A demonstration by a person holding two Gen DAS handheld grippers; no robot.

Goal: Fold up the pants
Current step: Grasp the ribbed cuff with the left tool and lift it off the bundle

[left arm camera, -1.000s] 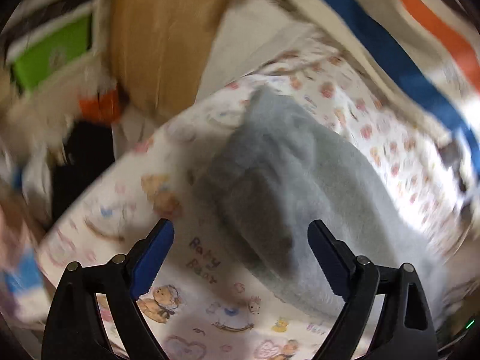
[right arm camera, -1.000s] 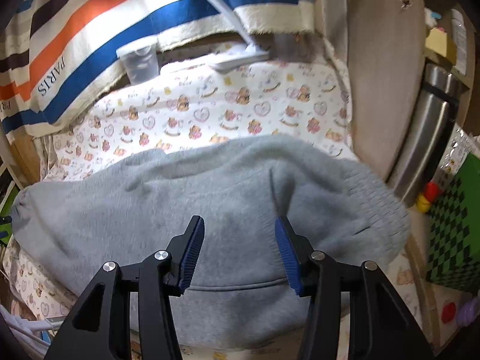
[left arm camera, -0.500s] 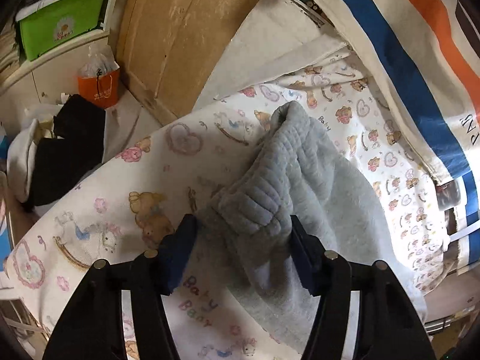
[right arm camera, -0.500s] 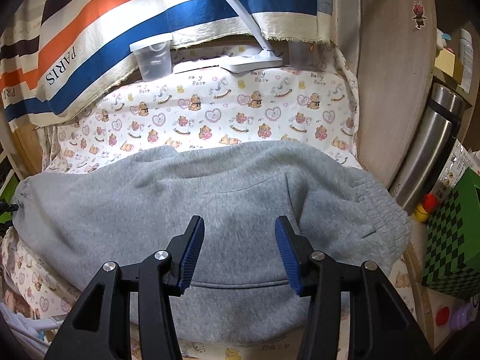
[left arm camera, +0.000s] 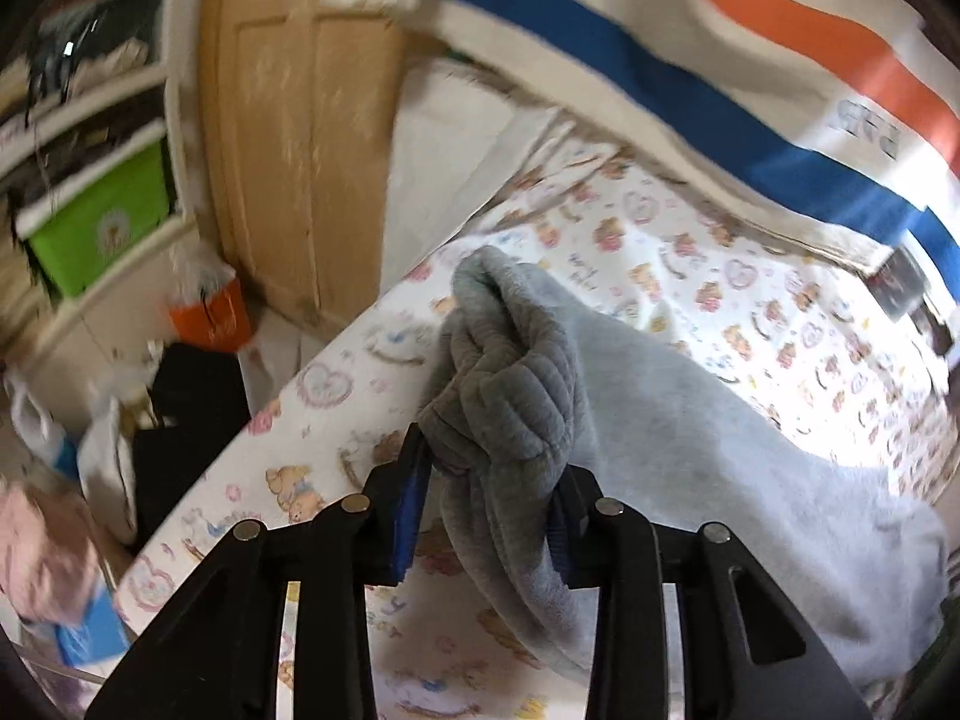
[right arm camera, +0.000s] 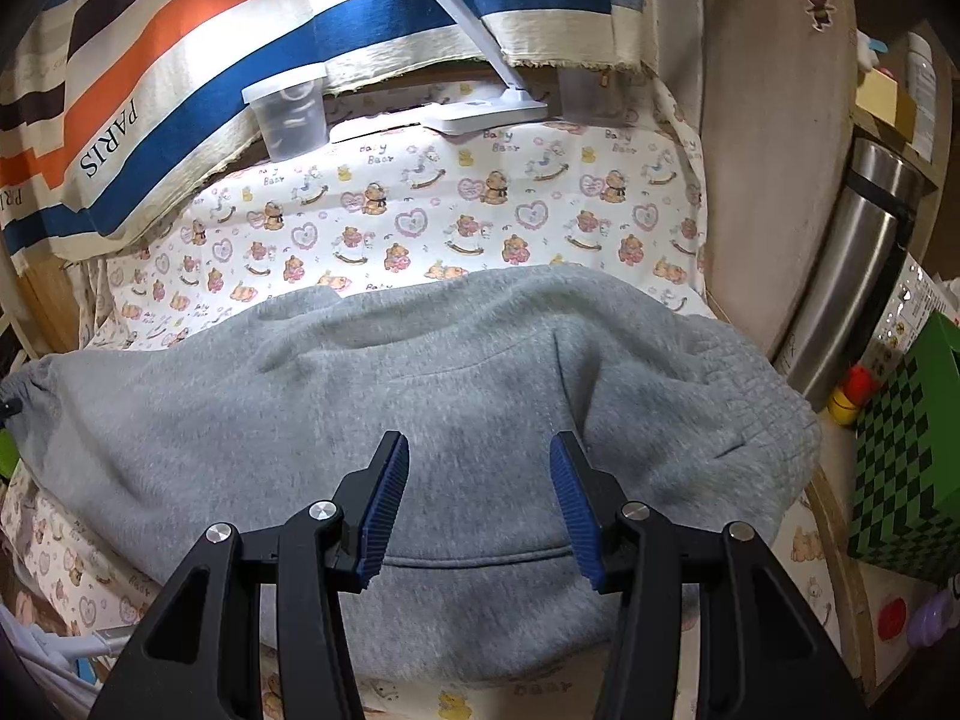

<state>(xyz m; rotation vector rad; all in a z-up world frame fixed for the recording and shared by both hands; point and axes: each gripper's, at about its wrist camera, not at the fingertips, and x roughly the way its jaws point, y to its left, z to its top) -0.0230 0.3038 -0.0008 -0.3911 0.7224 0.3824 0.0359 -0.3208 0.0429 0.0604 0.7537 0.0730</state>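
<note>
— Teddy-bear-print white cotton sheet [right arm camera: 420, 222] covers the table, with a cream banner striped blue and orange [right arm camera: 198, 90] hanging behind. Where are the pants?

— Grey fleece sweatpants [right arm camera: 420, 396] lie across the sheet, elastic waistband toward the steel flask [right arm camera: 852, 276].

— And the left gripper [left arm camera: 489, 495]?

— Its jaws have just been closing; the 2 blue pads pinch the bunched ribbed cuff [left arm camera: 510, 396], raised off the sheet.

— The right gripper [right arm camera: 480, 504]?

— Roughly half spread over the pants' middle, nothing clamped between its fingers.
</note>
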